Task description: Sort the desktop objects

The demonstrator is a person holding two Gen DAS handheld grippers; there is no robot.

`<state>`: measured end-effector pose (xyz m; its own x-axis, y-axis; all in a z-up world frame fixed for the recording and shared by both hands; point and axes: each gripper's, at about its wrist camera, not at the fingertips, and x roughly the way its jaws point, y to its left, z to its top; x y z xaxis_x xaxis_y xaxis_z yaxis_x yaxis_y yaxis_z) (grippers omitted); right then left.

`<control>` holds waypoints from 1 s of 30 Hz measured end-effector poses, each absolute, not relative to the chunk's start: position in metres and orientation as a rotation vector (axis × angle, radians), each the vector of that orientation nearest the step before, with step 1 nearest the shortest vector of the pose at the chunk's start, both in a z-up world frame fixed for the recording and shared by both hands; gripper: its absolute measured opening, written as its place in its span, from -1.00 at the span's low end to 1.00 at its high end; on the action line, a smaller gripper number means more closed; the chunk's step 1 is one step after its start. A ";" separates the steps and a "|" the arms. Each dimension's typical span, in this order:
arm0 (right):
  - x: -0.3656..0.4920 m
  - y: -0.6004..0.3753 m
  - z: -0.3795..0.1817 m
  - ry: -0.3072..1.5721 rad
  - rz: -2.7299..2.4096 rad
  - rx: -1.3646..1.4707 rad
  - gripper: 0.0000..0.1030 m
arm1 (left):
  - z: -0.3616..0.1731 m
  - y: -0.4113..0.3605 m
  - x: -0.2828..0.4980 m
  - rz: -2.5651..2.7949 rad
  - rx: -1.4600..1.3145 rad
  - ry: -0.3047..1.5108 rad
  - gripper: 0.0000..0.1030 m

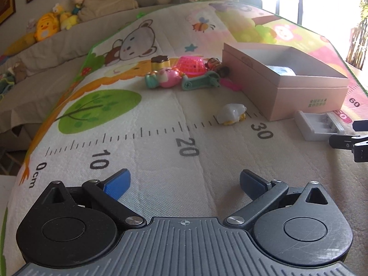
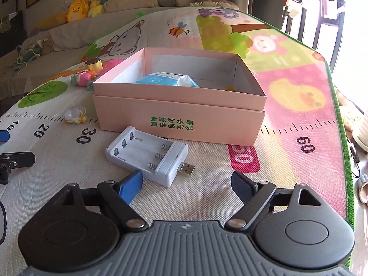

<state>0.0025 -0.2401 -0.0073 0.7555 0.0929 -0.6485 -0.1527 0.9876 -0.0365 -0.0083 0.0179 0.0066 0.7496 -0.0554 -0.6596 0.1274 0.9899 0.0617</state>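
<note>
A pink open box (image 2: 179,115) stands on the play mat (image 2: 207,197), with a blue tissue pack (image 2: 166,80) inside; the box also shows in the left wrist view (image 1: 285,85). A white USB battery charger (image 2: 147,155) lies in front of it, just ahead of my right gripper (image 2: 186,184), which is open and empty. My left gripper (image 1: 184,181) is open and empty over the mat's ruler print. A small white-and-yellow toy (image 1: 231,113) lies ahead of it. Further back is a pile of toys: a pink figure (image 1: 166,78), a pink basket (image 1: 192,65), a green wrench (image 1: 200,81).
A pudding toy (image 1: 161,62) sits behind the pile. A sofa with plush toys (image 1: 46,26) runs along the back left. The mat's green edge (image 2: 342,138) drops off at the right, with slippers beyond. The right gripper's tip (image 1: 349,141) shows at the left view's right edge.
</note>
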 end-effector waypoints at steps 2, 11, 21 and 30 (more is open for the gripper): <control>0.001 -0.239 -0.008 0.698 0.130 -0.090 0.67 | 0.006 0.015 -0.007 -0.115 0.101 0.717 1.00; 0.000 -0.241 -0.008 0.694 0.139 -0.065 0.68 | 0.016 -0.015 0.024 -0.212 0.134 0.670 1.00; -0.002 -0.247 -0.003 0.663 0.150 -0.041 0.68 | 0.012 -0.033 0.076 -0.205 0.116 0.701 0.67; 0.044 -0.316 0.048 0.610 0.057 0.182 0.67 | 0.009 -0.030 0.071 -0.282 0.122 0.686 -0.17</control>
